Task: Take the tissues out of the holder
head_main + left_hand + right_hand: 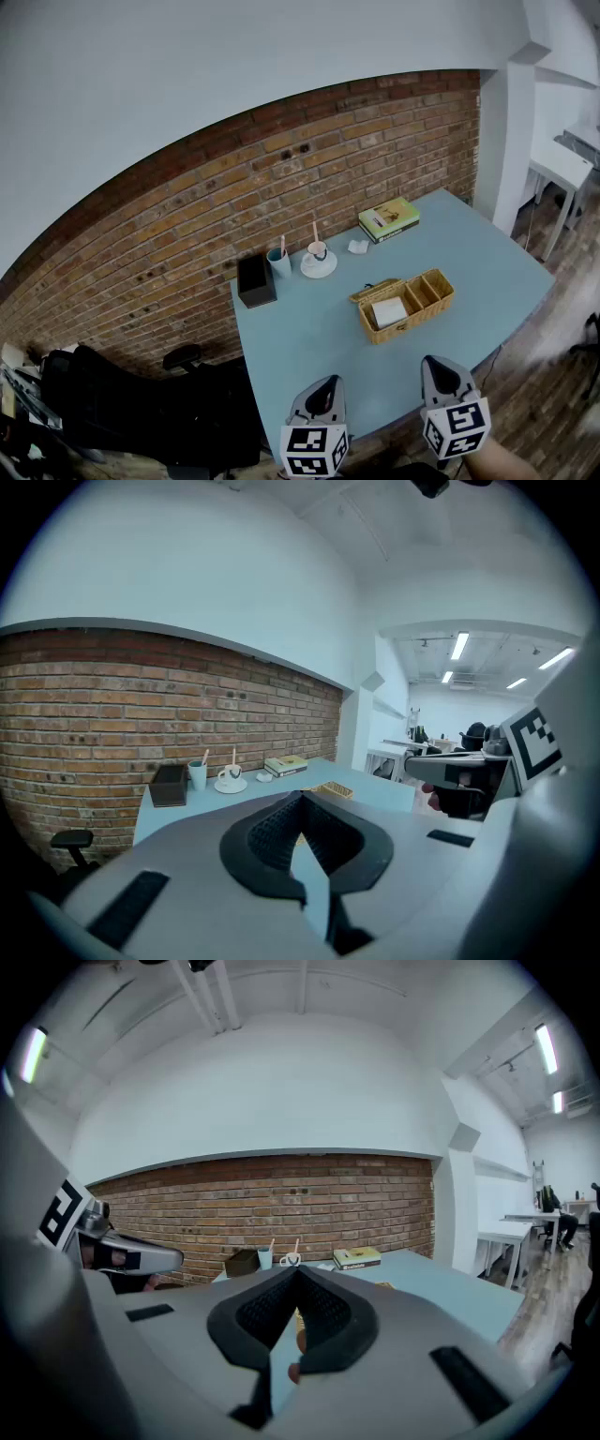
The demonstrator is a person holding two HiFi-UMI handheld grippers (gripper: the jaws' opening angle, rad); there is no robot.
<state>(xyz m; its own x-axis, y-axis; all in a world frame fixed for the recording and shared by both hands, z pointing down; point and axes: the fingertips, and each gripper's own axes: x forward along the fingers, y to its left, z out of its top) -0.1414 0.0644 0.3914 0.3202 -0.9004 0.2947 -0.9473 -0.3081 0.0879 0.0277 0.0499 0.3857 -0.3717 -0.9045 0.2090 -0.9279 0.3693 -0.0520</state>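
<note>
Tissues [388, 311] in largest compartment of wicker holder [405, 327]; left claw [325, 382], right claw [437, 362] both together, empty.

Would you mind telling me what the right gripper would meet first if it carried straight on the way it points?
Probably the wicker holder on the blue table; depth is uncertain.

The left gripper [327, 382] and right gripper [437, 364] are presenting grey moulded shells with black ribbed jaw pads. The left cube [314, 450] and right cube [457, 427] are displaying black square markers on white faces.
</note>
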